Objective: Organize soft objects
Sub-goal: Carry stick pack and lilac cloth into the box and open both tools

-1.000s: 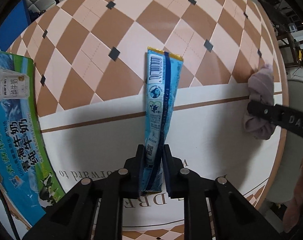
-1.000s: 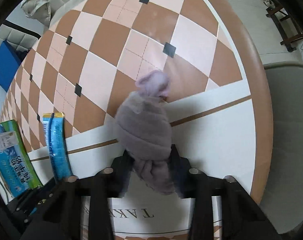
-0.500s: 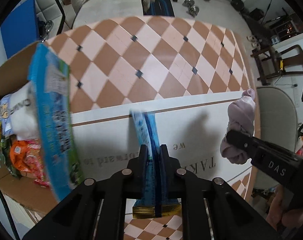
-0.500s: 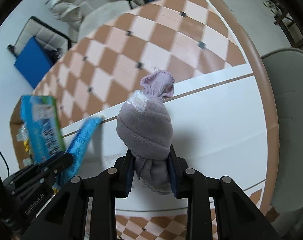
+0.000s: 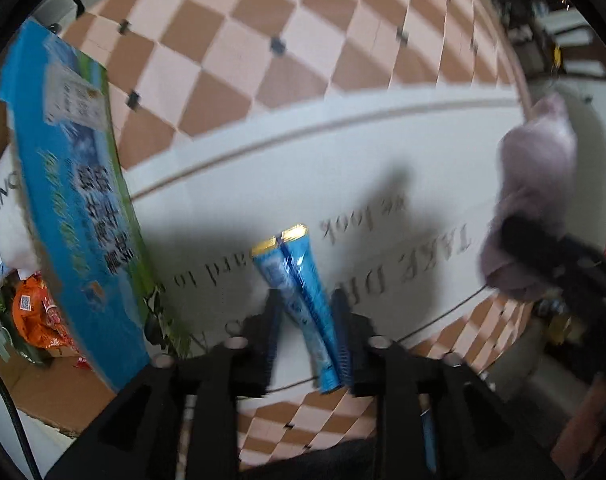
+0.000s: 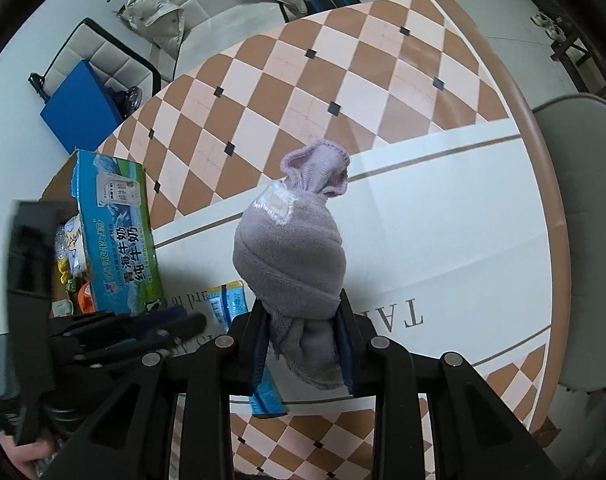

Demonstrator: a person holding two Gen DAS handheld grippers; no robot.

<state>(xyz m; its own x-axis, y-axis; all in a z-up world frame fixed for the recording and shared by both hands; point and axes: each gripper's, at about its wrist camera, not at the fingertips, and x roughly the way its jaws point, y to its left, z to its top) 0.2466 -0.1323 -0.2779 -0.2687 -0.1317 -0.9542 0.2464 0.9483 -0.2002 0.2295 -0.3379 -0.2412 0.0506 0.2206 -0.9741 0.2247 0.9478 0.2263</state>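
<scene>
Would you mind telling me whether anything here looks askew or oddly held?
Yes: the blue packet sits tilted in the left gripper, touching only one finger with a gap beside the other. The rolled sock looks firmly clamped.

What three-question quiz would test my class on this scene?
1. True or false: the right claw is empty.
2. In the right wrist view, on which side of the sock is the box? A left, B right, C on top.
3. What colour is the pouch?
Key: 1 false, it grips the sock; 2 A; 3 blue.
</scene>
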